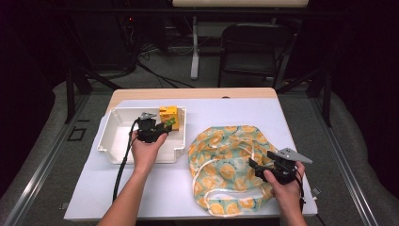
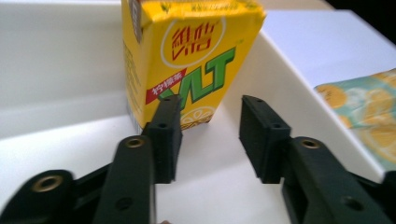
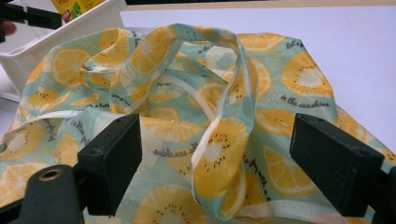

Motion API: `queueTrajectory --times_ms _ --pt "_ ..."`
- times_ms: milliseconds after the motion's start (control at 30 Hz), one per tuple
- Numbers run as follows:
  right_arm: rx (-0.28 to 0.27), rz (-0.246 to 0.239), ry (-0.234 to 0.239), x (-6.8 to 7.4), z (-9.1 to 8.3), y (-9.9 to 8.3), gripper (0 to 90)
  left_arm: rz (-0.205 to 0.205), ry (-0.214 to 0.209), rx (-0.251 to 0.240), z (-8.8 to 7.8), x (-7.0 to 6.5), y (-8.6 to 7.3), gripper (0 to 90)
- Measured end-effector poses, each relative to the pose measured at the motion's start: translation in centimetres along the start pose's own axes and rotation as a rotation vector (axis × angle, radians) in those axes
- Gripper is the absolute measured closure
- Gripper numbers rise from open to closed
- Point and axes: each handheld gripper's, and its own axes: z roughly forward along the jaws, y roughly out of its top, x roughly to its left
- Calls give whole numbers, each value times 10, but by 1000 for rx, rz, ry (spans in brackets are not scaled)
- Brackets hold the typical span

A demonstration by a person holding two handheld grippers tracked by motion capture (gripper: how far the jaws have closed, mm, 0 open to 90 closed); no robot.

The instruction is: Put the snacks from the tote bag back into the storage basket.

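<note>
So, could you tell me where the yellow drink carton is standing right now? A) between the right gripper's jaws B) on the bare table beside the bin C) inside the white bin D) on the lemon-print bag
C: the carton stands upright inside the white bin, at its far right corner, with the open left gripper just in front of it and the bag lying apart on the table.

Looking at a bright yellow drink carton (image 2: 187,60) with green letters, a red banner and a lemon slice printed low down, sitting in a plain white bin (image 1: 113,141). Showing orange-yellow citrus slices on a pale mint cloth bag (image 3: 205,140), cream trim, over a lavender-white tabletop (image 1: 164,183).
</note>
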Motion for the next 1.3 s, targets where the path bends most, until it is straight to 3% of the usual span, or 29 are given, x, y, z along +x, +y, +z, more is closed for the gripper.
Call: queueTrajectory --times_ms 133,233,300,433,500,800,1300 --pt "0 -1 -2 1 0 0 168 6 -17 -33 -11 -2 -2 426" --pt "0 1 -5 0 0 0 166 17 -52 -67 -23 -7 -4 247" --pt "-1 2 -3 0 1 0 163 43 -42 -82 -31 -11 -5 127" --pt "3 -1 -2 0 1 0 160 65 -89 -98 -42 -14 -8 2" --pt "3 -1 -3 -1 1 1 160 91 -110 -113 -48 -14 -12 1" --pt "4 -2 -4 -1 0 1 156 127 -154 -152 -70 -14 -27 1" --pt "2 -9 -19 -3 -3 1 150 178 -137 -169 -106 -7 -51 0"
